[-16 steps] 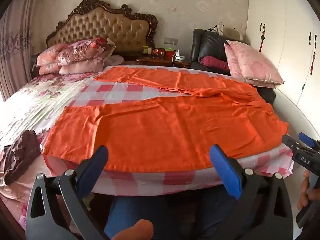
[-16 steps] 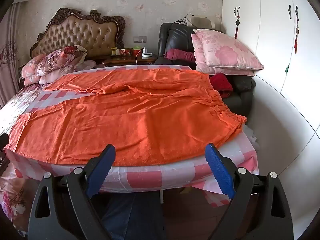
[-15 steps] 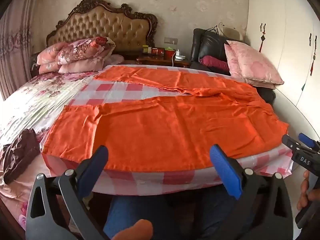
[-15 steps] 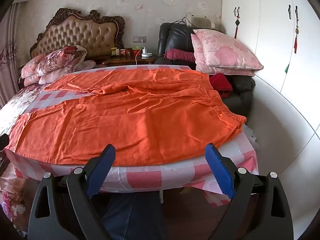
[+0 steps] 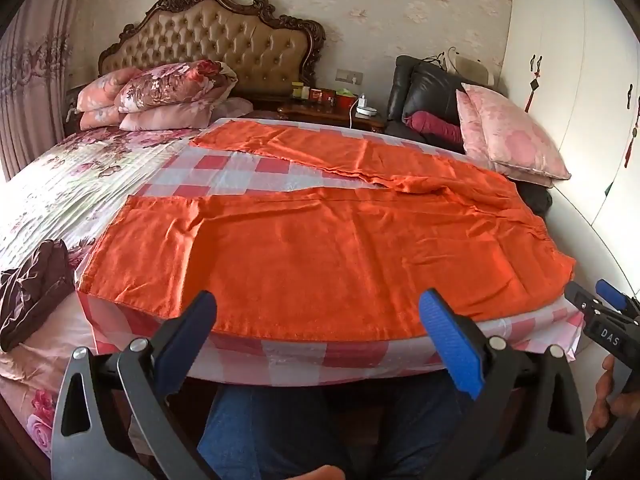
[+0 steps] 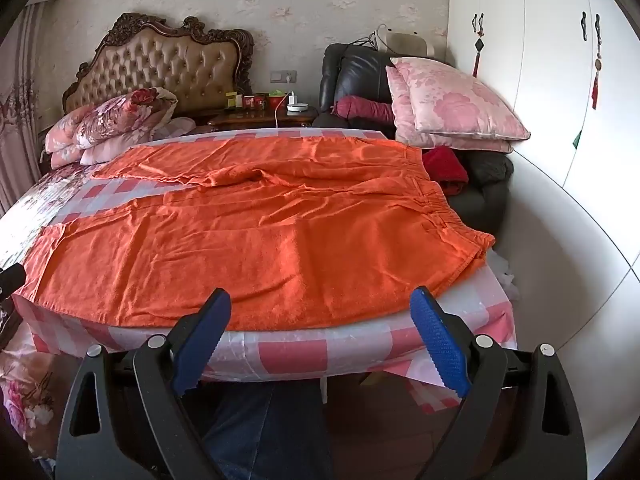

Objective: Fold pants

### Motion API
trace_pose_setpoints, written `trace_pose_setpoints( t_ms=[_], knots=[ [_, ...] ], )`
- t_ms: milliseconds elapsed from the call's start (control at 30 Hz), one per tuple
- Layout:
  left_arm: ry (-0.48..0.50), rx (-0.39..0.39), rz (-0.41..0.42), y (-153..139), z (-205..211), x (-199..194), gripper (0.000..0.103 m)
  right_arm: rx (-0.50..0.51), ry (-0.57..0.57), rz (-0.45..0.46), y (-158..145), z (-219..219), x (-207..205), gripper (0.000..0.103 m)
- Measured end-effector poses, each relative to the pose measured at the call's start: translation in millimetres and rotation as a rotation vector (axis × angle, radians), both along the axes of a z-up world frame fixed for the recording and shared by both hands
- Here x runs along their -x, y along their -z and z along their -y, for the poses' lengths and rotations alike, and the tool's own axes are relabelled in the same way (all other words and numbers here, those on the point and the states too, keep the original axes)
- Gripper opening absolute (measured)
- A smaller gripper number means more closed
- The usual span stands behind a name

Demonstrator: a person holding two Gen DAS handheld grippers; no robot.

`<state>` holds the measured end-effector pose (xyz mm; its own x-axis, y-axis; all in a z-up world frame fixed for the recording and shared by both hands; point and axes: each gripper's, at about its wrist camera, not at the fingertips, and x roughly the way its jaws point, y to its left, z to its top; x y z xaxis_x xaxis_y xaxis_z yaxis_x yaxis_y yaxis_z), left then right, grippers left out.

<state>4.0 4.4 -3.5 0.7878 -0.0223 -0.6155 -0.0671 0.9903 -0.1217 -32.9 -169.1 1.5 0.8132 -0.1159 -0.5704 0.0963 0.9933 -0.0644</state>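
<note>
Meanwhile both hand-held grippers, left (image 5: 318,342) and right (image 6: 320,340), hover spread, short of the orange pants' (image 5: 320,252) near edge.

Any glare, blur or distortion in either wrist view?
Left wrist view: sharp, daylight glare on the floral bedspread, fisheye bends the wardrobe. Right wrist view: sharp, evenly lit, orange pants clear, wardrobe curved, corners black.
</note>
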Motion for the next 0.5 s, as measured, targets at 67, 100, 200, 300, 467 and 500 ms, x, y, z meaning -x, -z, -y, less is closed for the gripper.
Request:
trace_pose_setpoints(
  t_ms=[67, 100, 200, 300, 467, 500],
  knots=[
    [-0.003, 0.006, -0.003, 0.5, 0.3, -0.3, 0.101, -0.001, -0.002, -0.001, 0.1, 0.9, -0.6, 0.088],
    [-0.003, 0.009, -0.004, 0.6, -0.4, -0.2, 0.101, 0.000, -0.002, 0.000, -0.6, 0.6, 0.0, 0.088],
    [0.003, 0.014, -0.001, 0.3, -1.8, 0.5, 0.101, -0.001, -0.002, -0.004, -1.2, 1.5, -0.5, 0.088],
    [0.003, 0.014, 0.001, -0.4, -2.6, 0.8, 0.101, 0.000, -0.002, -0.003, -0.2, 1.4, -0.9, 0.088],
    [0.004, 0.015, 0.000, -0.8, -2.4, 1.0, 0.101, -0.002, 0.001, -0.005, -0.4, 2.9, 0.4, 0.088],
    [0.005, 0.015, -0.001, -1.1, -2.5, 1.2, 0.101, -0.002, 0.001, -0.006, -0.4, 3.2, 0.0, 0.088]
  ],
)
